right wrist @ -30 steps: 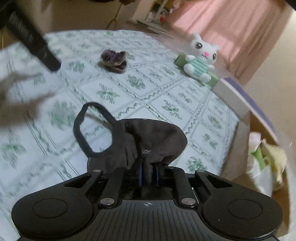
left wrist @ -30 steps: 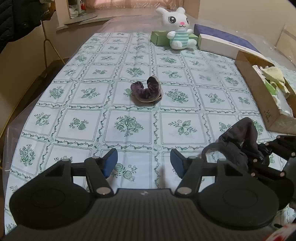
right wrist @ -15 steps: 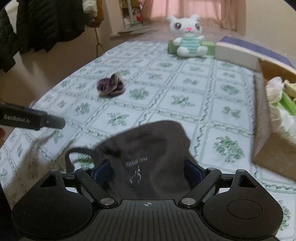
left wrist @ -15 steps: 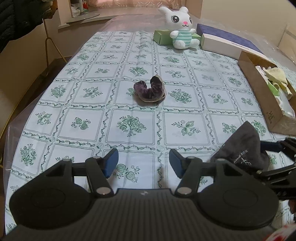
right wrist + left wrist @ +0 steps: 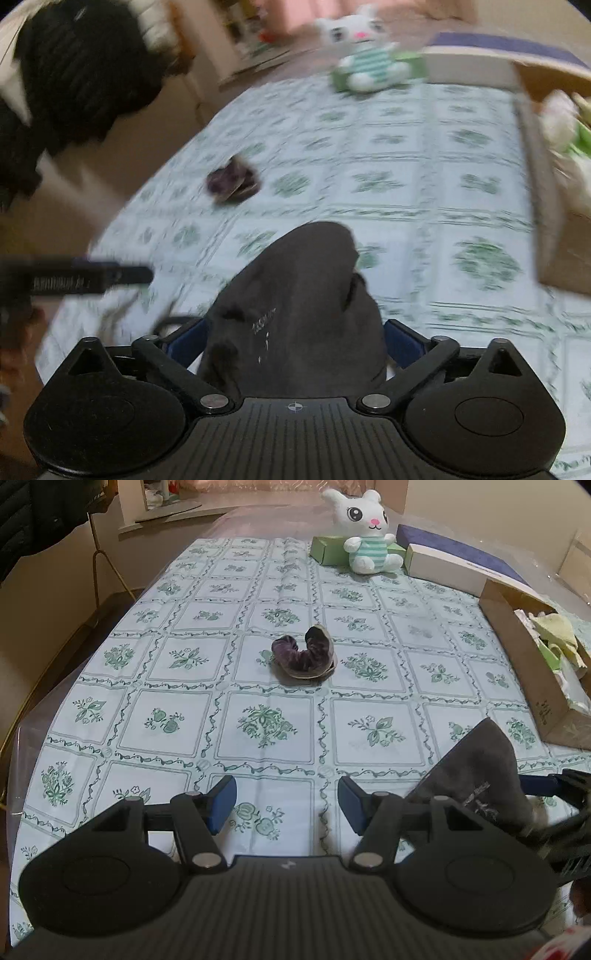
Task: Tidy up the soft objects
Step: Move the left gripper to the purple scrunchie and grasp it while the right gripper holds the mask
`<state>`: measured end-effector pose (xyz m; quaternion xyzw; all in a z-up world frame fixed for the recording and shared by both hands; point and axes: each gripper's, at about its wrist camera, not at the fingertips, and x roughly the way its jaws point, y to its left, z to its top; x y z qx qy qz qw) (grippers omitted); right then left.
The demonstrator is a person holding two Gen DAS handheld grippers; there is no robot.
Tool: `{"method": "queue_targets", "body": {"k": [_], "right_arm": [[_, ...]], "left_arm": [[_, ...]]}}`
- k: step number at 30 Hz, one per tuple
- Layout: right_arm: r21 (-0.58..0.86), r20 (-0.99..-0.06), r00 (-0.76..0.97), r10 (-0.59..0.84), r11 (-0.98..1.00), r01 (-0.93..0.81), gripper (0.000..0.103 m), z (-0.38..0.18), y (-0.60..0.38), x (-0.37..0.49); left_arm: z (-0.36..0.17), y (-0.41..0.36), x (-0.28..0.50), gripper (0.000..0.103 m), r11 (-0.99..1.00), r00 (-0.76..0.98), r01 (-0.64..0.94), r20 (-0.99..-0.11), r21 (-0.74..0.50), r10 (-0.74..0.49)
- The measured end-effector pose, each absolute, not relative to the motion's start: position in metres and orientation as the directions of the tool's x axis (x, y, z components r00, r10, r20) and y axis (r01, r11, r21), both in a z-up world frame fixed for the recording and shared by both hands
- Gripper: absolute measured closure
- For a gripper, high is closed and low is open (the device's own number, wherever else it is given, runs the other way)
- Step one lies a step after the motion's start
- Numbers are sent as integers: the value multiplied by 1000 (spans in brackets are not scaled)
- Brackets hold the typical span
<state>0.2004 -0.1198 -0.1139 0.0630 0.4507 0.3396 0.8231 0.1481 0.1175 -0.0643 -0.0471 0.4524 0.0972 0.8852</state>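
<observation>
A dark grey cloth (image 5: pixel 295 314) with a loop strap lies on the floral tablecloth between the spread fingers of my right gripper (image 5: pixel 295 339), which is open. It also shows in the left wrist view (image 5: pixel 476 775). A purple scrunchie (image 5: pixel 303 658) lies mid-table, blurred in the right wrist view (image 5: pixel 232 181). My left gripper (image 5: pixel 286 805) is open and empty over the near table, left of the cloth. A cardboard box (image 5: pixel 532 686) with soft items stands at the right.
A white plush rabbit (image 5: pixel 365 531) sits at the far end beside a green box (image 5: pixel 325 550) and a white-and-blue box (image 5: pixel 454 561). The table's left edge (image 5: pixel 55 698) drops to the floor. Dark coats (image 5: pixel 74 74) hang at left.
My right gripper opened and let go of the dark cloth, which now rests on the table between its fingers. The left gripper stayed open and barely moved.
</observation>
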Motion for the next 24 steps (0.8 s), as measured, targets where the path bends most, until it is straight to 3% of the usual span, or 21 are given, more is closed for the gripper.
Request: {"method": "queue_targets", "body": {"k": [7,8,9,10,12,13,24], "right_arm": [[116,-770,413,486,743,-659,2,-127,-58,170],[93,-761,424,491,730,-677,10,-128,-55,167],[76,-759,431,487,725,-685,27,-129,-52,165],[54,-754,447,482,723,-689,37,-130,-51,163],[49,-733,461,501,714,-699,77,-128,-51,165],[46,-730,463,503,712,-701,82,-126,-51,168],[121,-703,535,469,820,-559,84,-107,-80,255]], "left_arm": [[-69,122,147,46,975,564,-222,-815,8,135],[-69,123,148,46,975,565,-221,-814,7,134],[-69,123,148,46,975,567,-220,-813,6,133],[-70,124,150,45,976,570,-218,-811,7,133],[-71,125,154,45,977,576,-213,-807,8,132],[-72,125,157,45,978,580,-208,-805,5,128],[-74,125,216,41,991,653,-128,-755,-29,62]]}}
